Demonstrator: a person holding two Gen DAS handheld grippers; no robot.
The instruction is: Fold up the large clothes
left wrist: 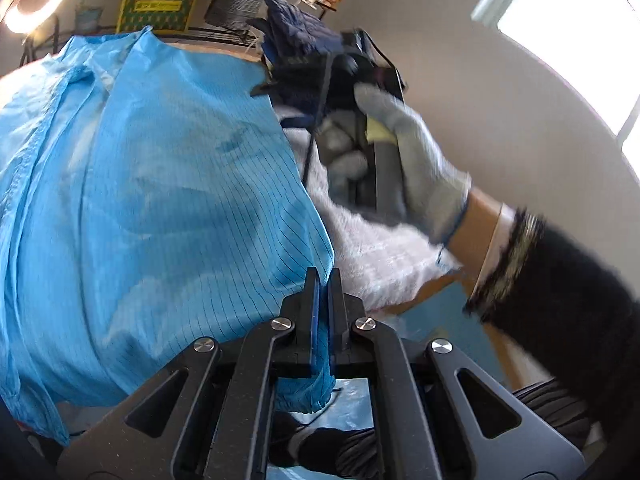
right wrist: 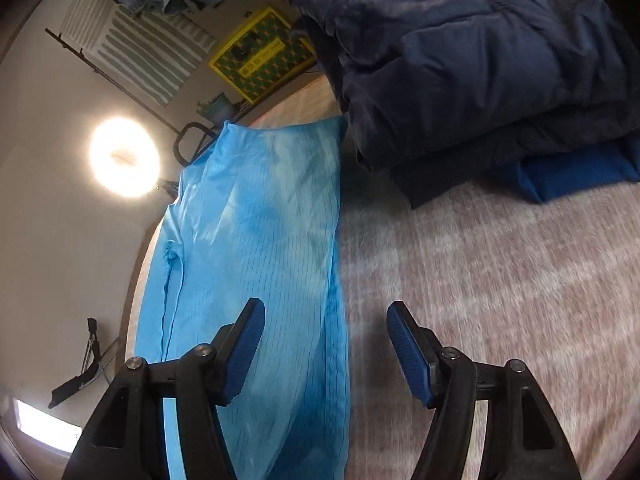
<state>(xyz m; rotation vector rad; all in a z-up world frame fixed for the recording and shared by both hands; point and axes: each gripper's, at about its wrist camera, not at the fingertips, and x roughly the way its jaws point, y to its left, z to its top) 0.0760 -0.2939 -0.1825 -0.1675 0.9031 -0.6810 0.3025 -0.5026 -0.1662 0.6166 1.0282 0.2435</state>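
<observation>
Left gripper (left wrist: pixel 323 312) clamped on blue gown (left wrist: pixel 160 200) hem; right gripper (right wrist: pixel 326 348) apart over gown's edge, beside navy jacket (right wrist: pixel 460 60). Risk: thin fabric slipping free, fold skewing.

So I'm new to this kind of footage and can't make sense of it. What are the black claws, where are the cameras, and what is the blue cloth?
There is no robot here. A person holds a two-finger tool in each hand, and each carries a wide-angle camera looking along its fingers.

The left camera shows the left hand-held gripper shut on the edge of a light blue pinstriped garment. Beyond it, a gloved hand grips the other tool.

The right camera shows the right hand-held gripper open, holding nothing, above the garment's edge. The garment lies on a pale fuzzy cover. A folded navy padded jacket sits further back on a folded blue item.
</observation>
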